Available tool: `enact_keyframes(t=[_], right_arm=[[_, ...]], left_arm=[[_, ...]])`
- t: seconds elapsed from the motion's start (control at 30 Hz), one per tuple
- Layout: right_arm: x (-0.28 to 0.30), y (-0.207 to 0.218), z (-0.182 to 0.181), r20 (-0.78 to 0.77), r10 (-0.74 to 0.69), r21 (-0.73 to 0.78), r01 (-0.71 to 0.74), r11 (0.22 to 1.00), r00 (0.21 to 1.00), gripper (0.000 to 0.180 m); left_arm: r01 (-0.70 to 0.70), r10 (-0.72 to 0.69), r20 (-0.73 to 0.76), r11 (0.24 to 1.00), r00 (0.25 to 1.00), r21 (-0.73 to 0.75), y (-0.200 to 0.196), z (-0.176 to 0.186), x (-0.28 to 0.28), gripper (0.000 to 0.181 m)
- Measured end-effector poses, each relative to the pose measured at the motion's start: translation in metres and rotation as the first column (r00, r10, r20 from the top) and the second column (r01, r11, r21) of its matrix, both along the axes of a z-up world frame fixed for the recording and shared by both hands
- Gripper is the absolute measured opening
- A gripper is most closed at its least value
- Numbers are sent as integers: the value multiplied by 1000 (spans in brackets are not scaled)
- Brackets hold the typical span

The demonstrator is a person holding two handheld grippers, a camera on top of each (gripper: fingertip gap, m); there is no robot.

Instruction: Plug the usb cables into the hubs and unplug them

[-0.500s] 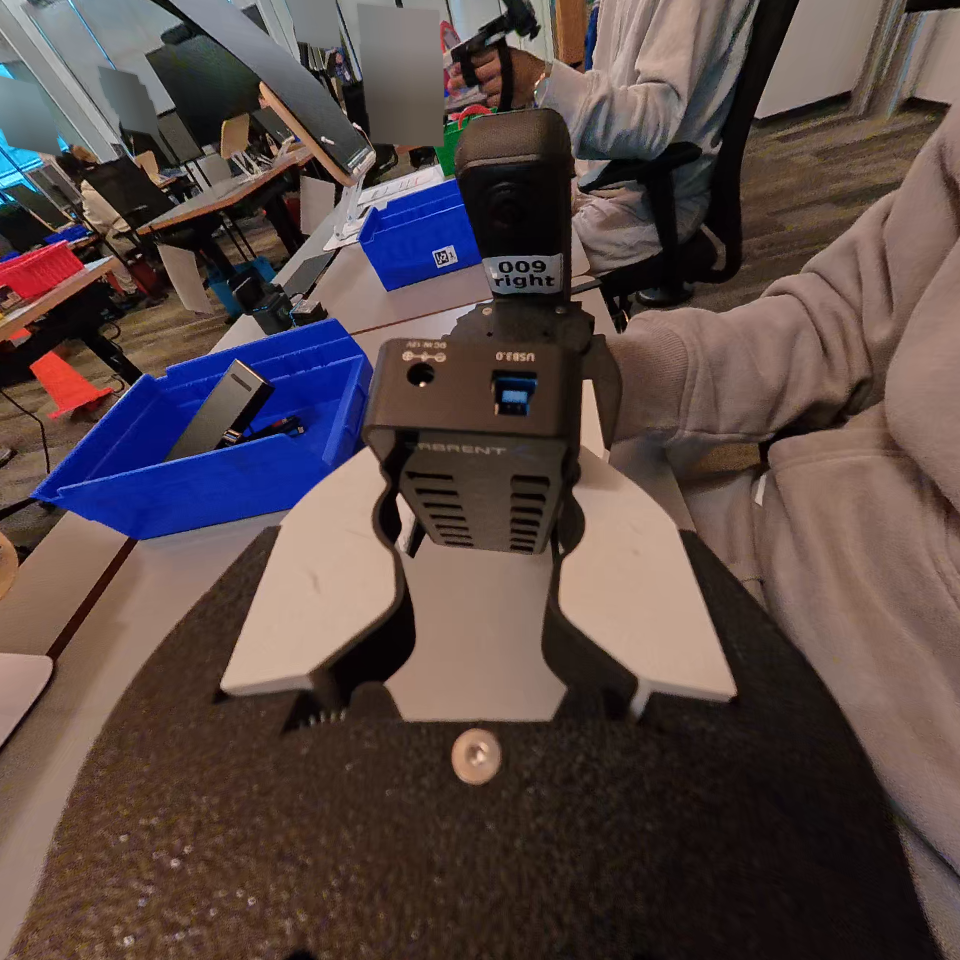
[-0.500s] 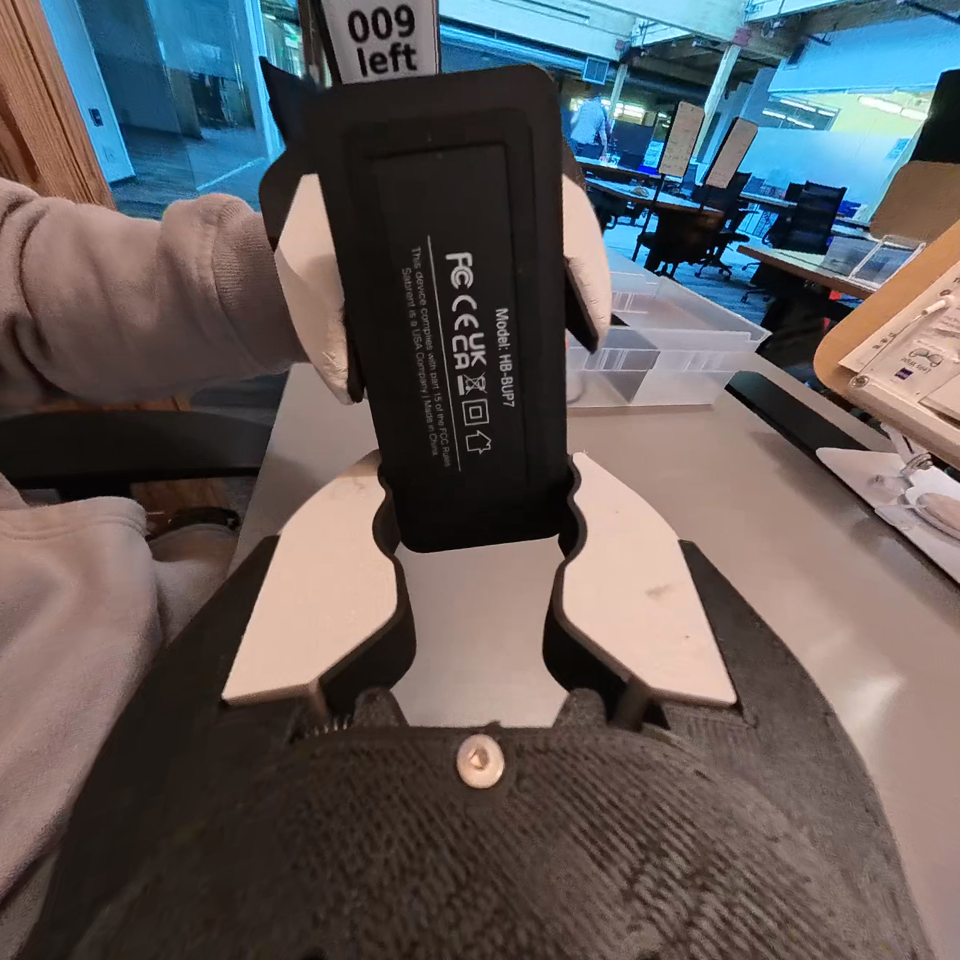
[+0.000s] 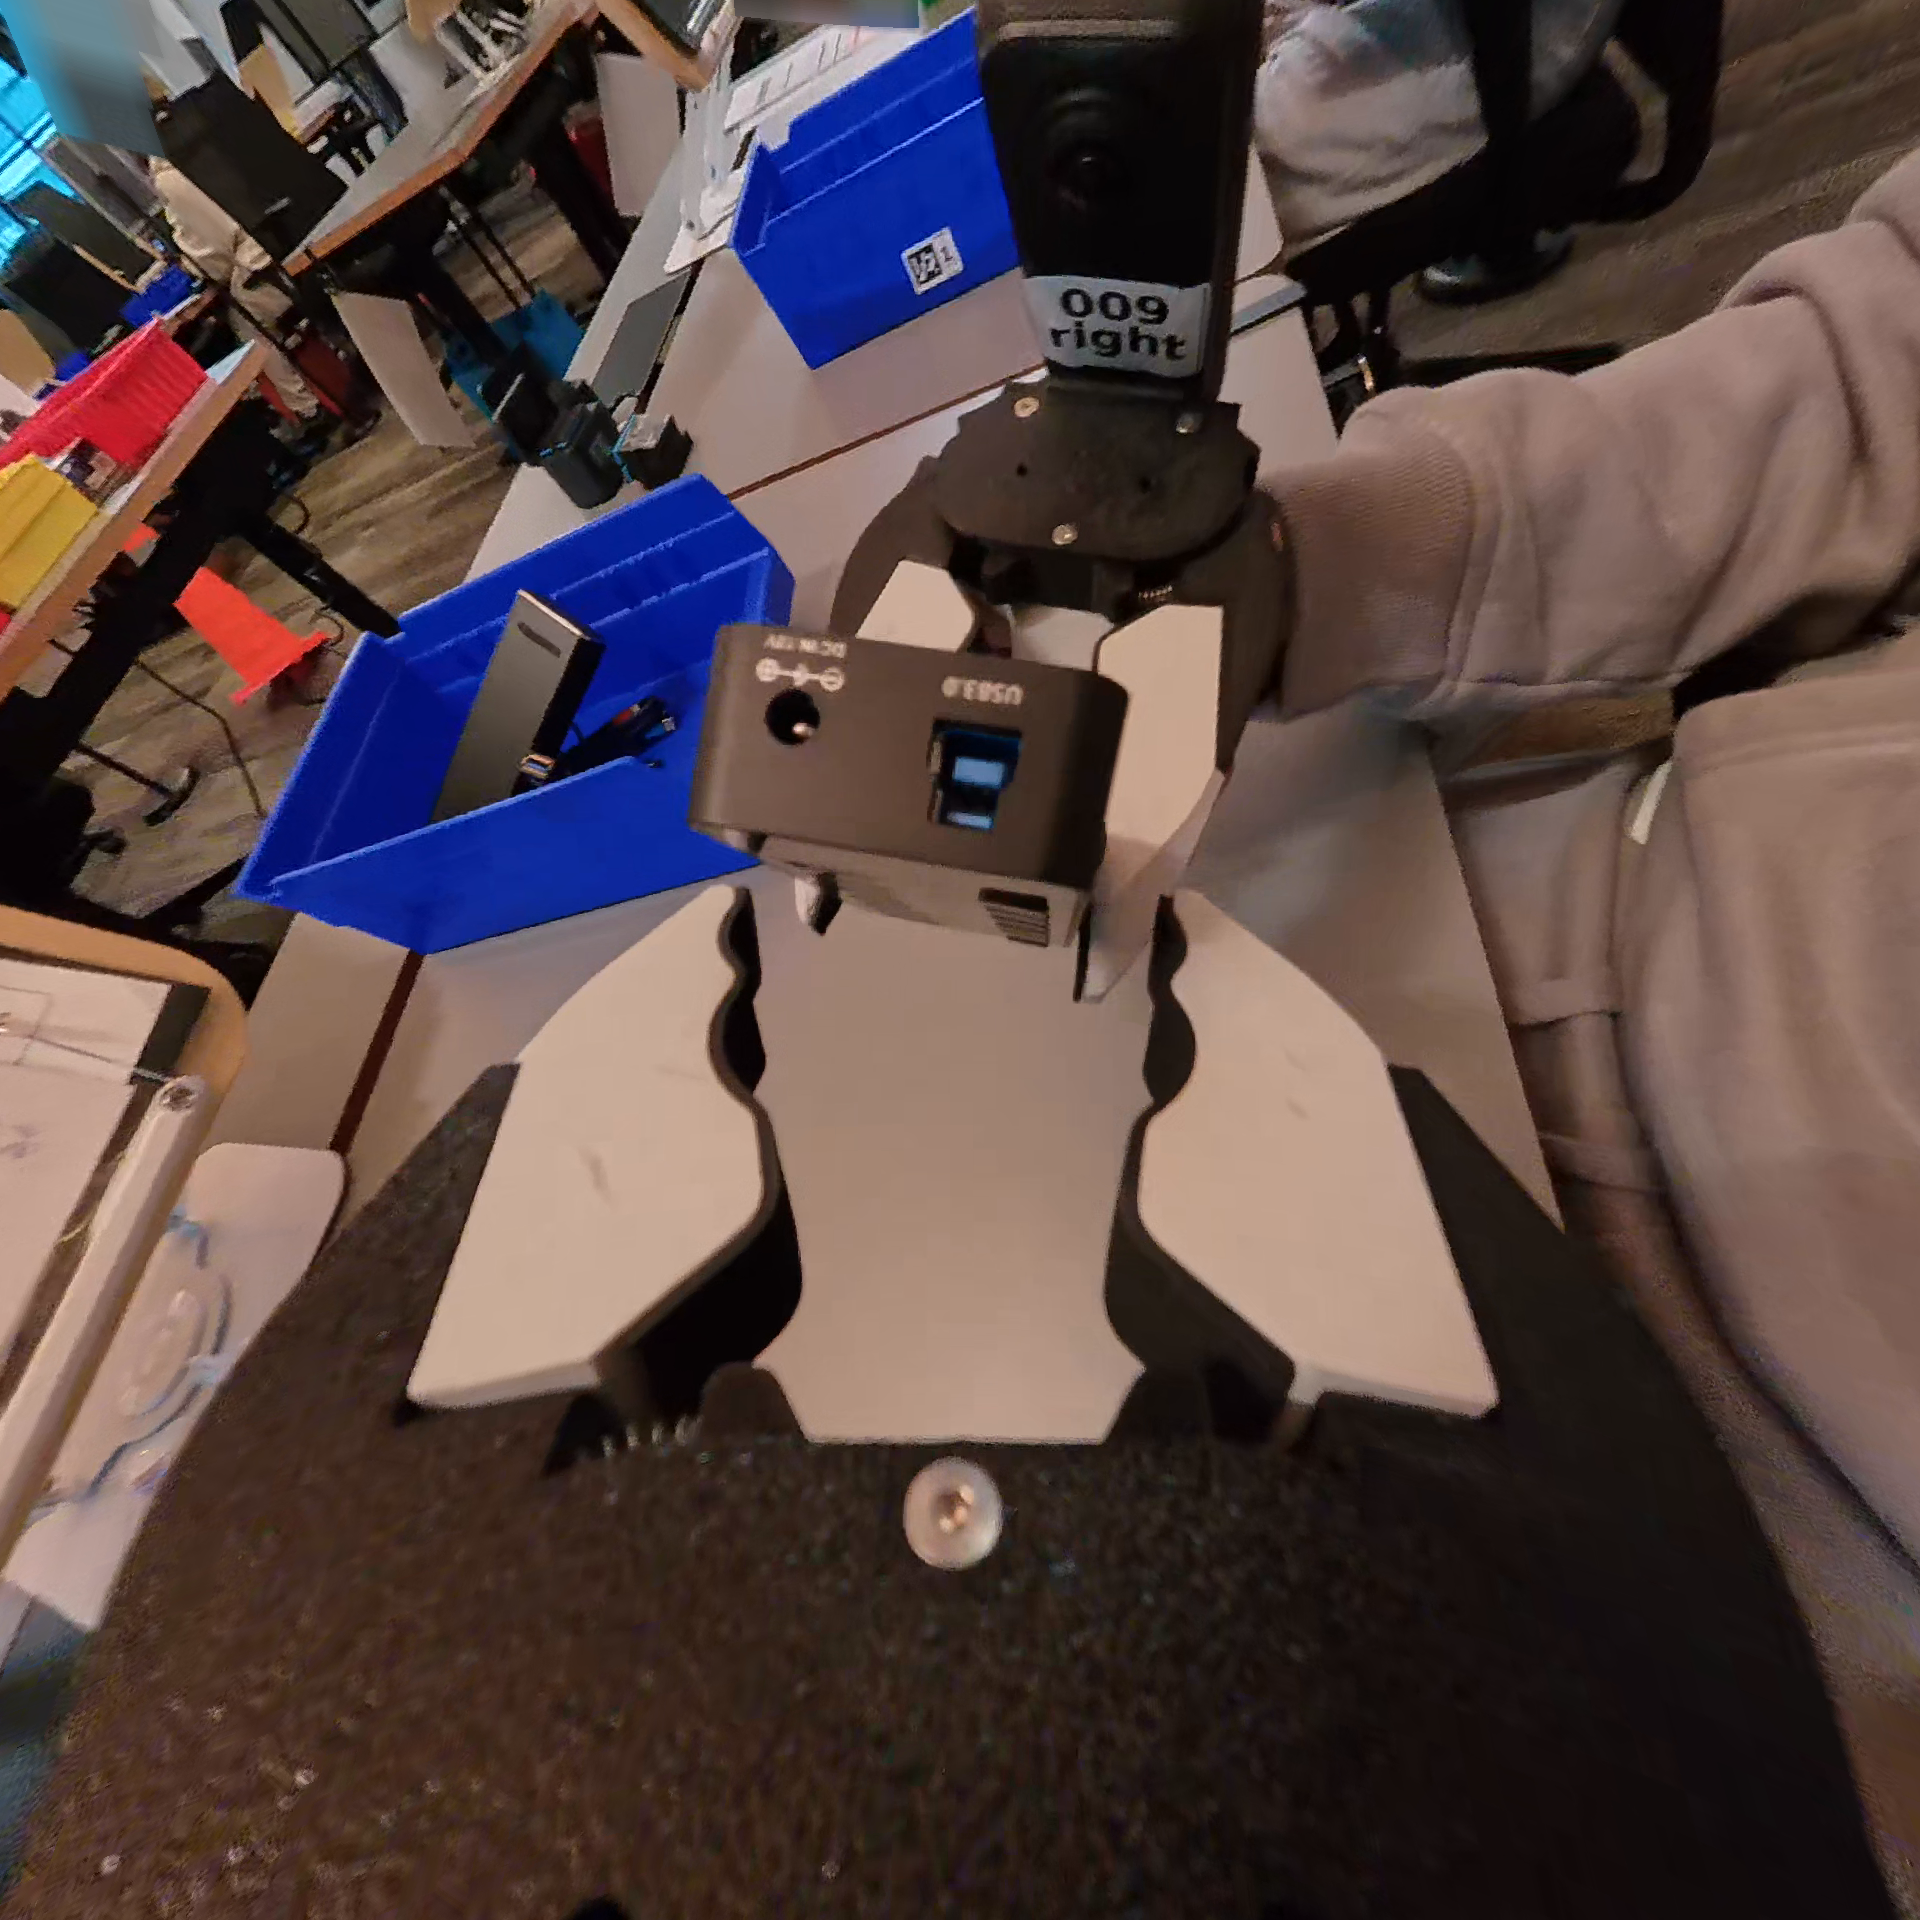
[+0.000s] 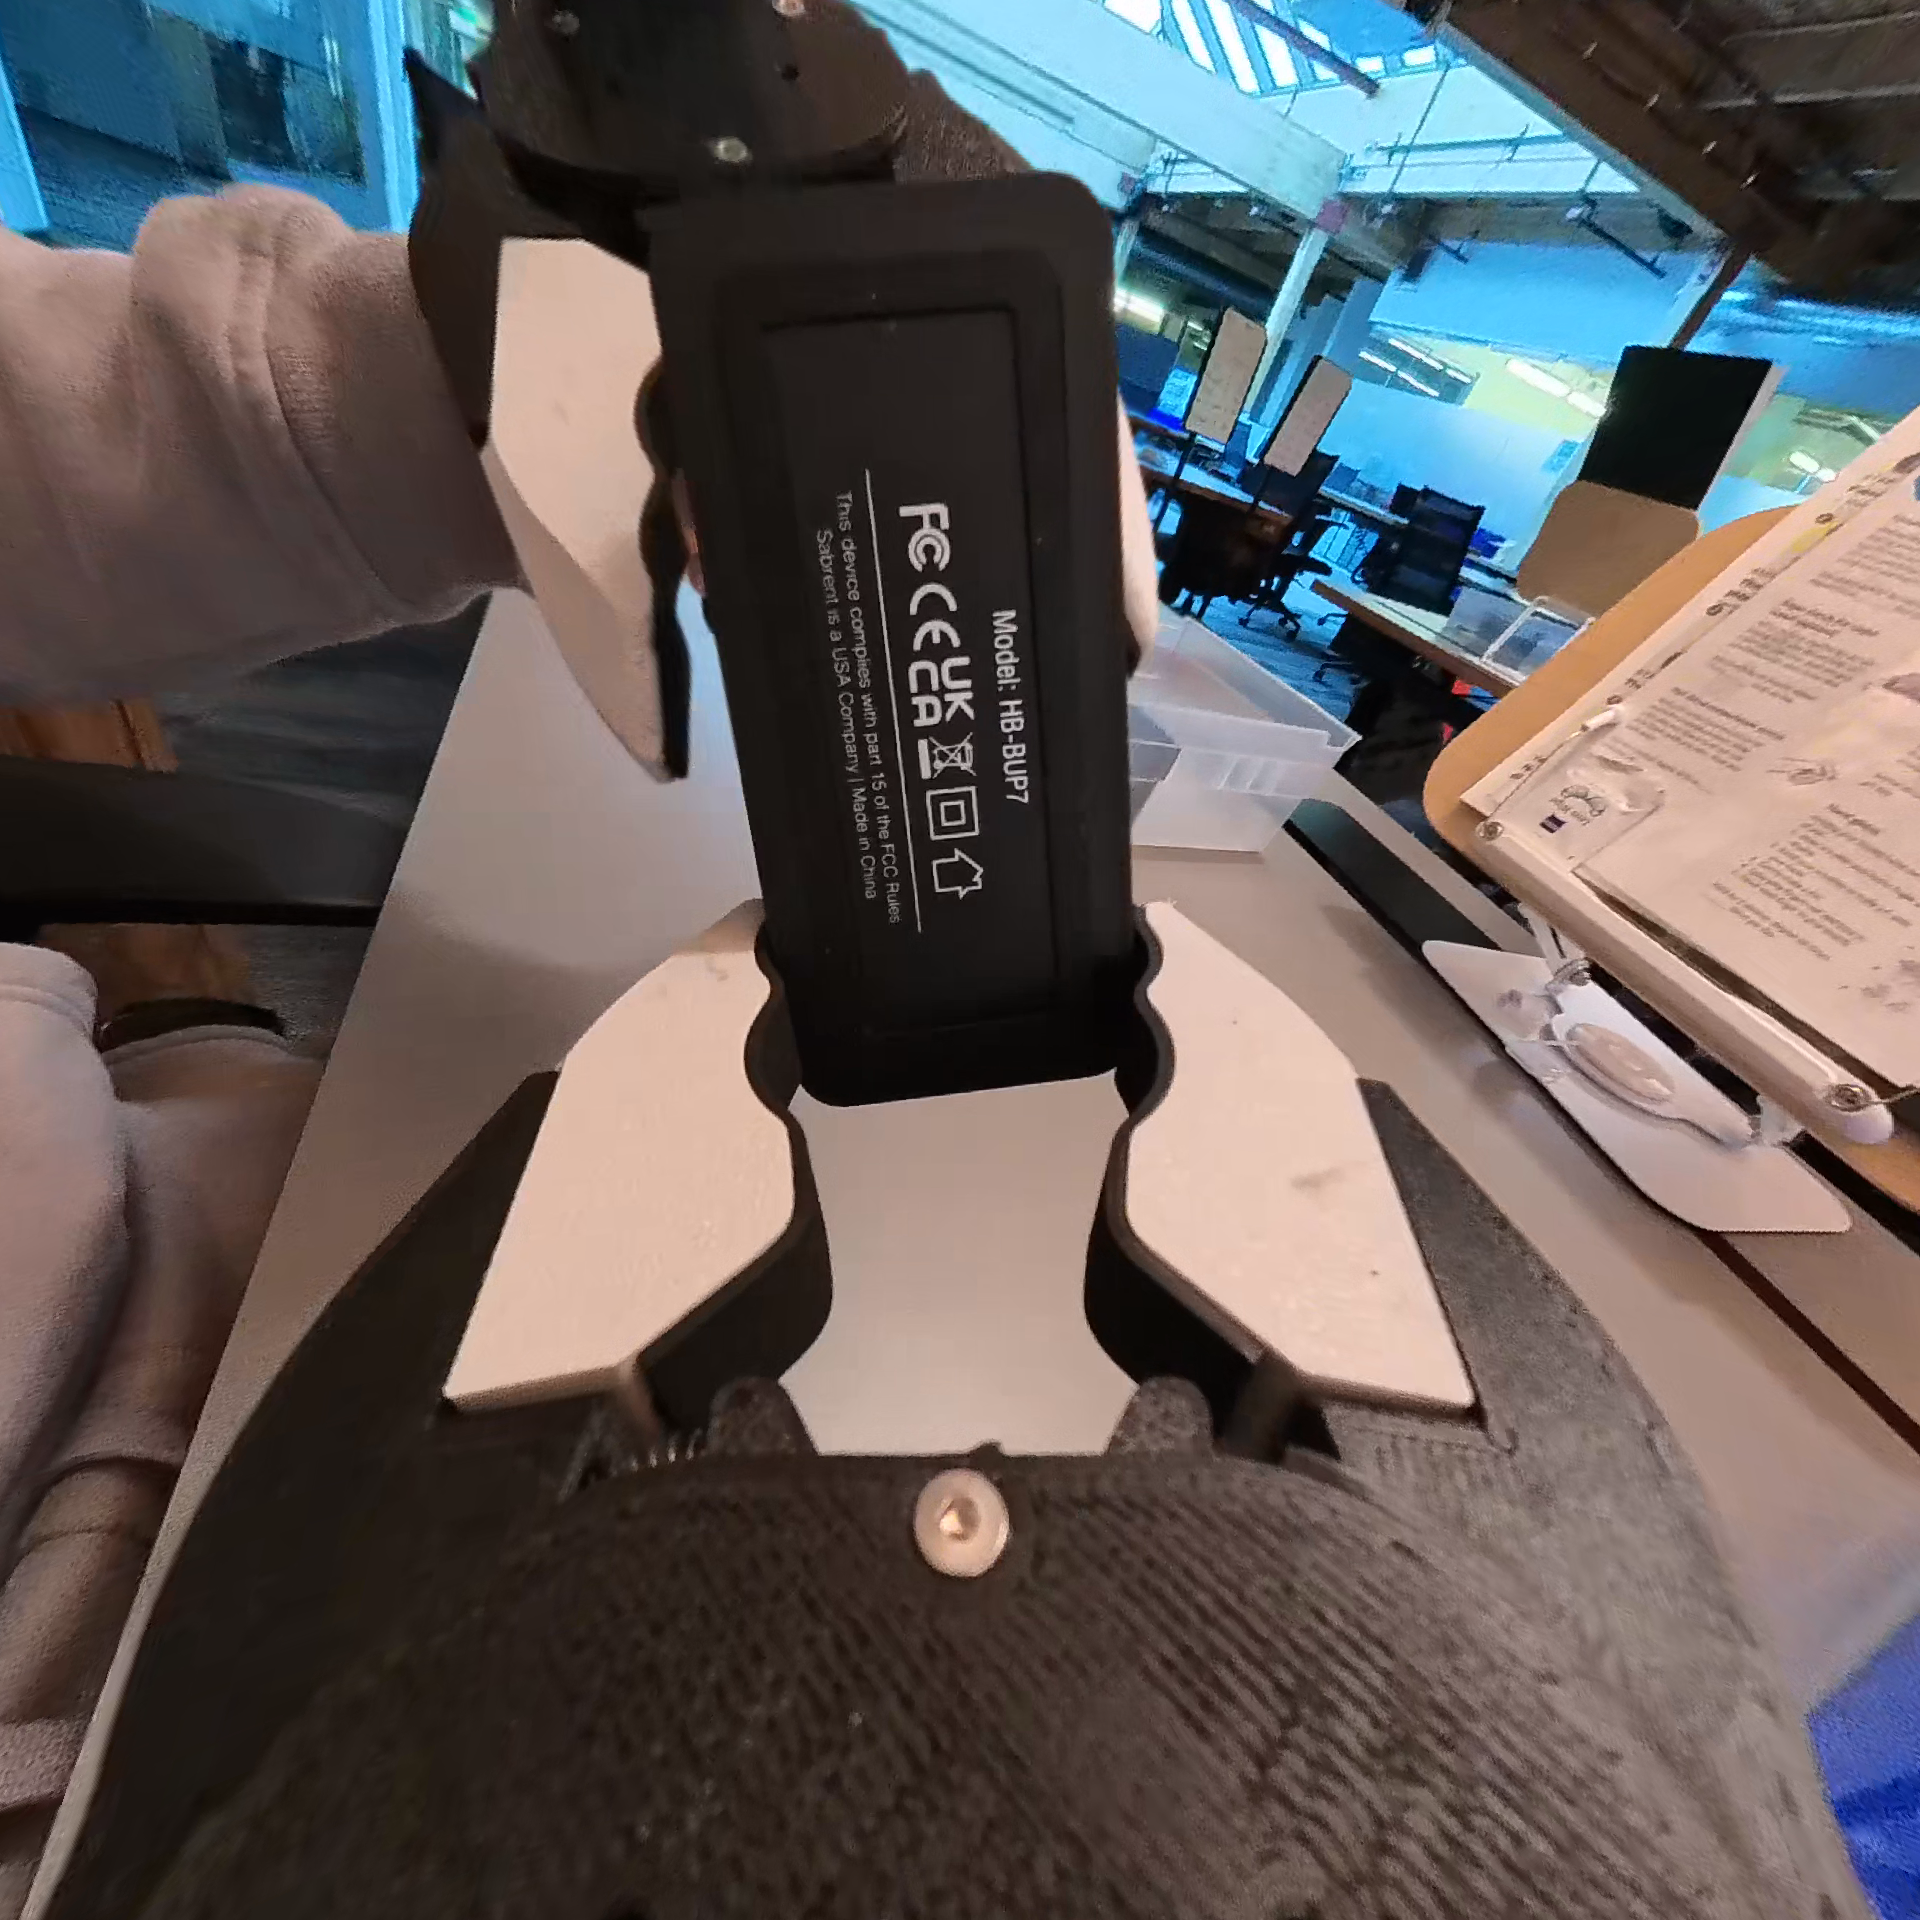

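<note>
The left claw (image 3: 956, 935), half a second ago clamped on the black hub (image 3: 904, 758), now stands apart and drawn back; the right claw (image 4: 956, 997) is clamped on the hub's lower end, holding it above the surface (image 3: 956, 1195); the handover looks done; no cable is plugged; another hub (image 3: 520, 707) waits in the blue bin (image 3: 499, 883).

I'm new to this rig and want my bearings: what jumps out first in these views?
A black rectangular USB hub fills the middle of both views, one end clamped in the right tongs, the left tongs open at its port end. A blue plastic bin sits on the grey table, left in the left wrist view.
</note>
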State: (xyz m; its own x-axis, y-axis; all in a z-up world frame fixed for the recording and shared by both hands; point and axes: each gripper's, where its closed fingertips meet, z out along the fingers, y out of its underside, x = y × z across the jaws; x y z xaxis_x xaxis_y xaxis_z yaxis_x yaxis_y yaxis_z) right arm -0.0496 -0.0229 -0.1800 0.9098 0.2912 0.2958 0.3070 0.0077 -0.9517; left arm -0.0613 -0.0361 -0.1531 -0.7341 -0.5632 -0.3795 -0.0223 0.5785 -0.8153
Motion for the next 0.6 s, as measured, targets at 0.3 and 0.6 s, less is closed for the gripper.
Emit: enact_keyframes(t=[0.3, 0.6], right_arm=[[5, 1, -8, 87, -37, -21, 39, 999, 996, 60], [2, 0, -21, 73, 23, -68, -18, 998, 997, 61]], left_arm=[[-26, 31, -36, 989, 999, 143, -2, 8, 0, 73], [-42, 39, 15, 943, 999, 330, 2, 11, 0, 72]])
